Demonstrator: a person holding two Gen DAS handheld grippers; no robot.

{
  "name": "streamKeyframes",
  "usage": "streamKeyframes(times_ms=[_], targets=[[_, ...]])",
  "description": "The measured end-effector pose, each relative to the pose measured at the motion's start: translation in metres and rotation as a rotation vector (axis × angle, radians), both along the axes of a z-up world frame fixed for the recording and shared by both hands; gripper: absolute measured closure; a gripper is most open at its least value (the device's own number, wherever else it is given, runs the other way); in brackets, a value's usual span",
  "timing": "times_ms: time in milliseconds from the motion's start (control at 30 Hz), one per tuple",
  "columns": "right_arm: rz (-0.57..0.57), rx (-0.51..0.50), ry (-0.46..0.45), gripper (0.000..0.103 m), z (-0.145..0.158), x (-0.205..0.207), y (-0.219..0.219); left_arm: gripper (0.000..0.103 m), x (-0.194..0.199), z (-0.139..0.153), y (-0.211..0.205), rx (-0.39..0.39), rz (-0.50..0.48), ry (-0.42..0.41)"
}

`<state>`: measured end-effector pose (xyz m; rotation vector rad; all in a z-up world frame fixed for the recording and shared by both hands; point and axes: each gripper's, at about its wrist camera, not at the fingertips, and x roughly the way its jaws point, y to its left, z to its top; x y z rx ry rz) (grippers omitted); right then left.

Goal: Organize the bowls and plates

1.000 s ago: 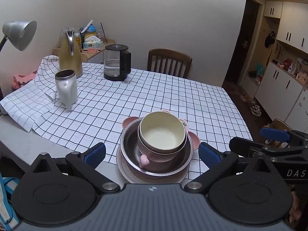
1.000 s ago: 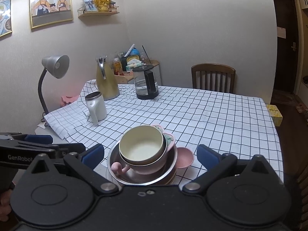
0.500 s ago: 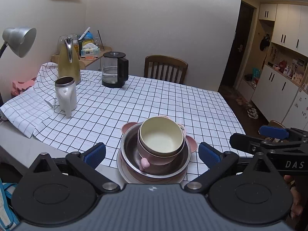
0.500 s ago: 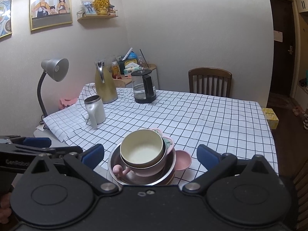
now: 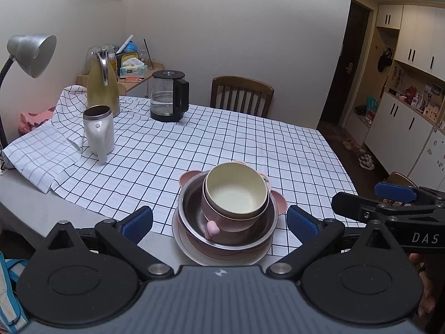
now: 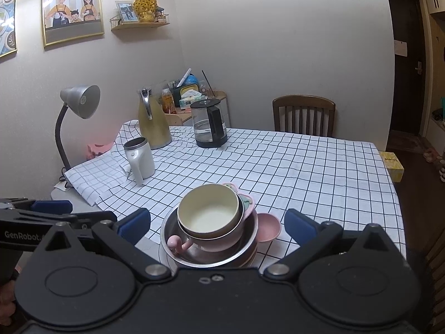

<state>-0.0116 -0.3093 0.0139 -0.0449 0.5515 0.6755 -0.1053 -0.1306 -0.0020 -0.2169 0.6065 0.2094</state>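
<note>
A stack of dishes stands at the near edge of the table. On top is a cream bowl [image 5: 236,192] [image 6: 208,211], nested in a pink handled cup [image 5: 219,222] [image 6: 180,242]. Both rest in a steel bowl [image 5: 194,208] [image 6: 169,236] on a pale plate [image 5: 222,256]. A pink eared dish [image 5: 279,199] [image 6: 268,226] peeks out behind the steel bowl. My left gripper [image 5: 219,220] hangs open just before the stack with nothing in it. My right gripper [image 6: 217,221] is open too, the stack between its blue pads without touching them.
On the checked tablecloth [image 5: 222,144] stand a white mug [image 5: 98,133], a yellow thermos jug [image 5: 103,83] and a glass kettle [image 5: 169,97]. A desk lamp [image 6: 78,105] is at the left. A wooden chair [image 5: 242,97] stands beyond the table.
Both grippers have risen and tilted a little, so the room shows higher up. The stack of dishes has not moved.
</note>
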Motion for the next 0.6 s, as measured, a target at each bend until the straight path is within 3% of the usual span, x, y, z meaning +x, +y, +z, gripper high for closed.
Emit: streamKeyframes(times_ms=[600], targets=[[0.004,-0.006,0.042,0.000,-0.0083,0.0037,0.0027,0.000,0.0050,-0.0064,-0.0001,0.003,0.022,0.030]])
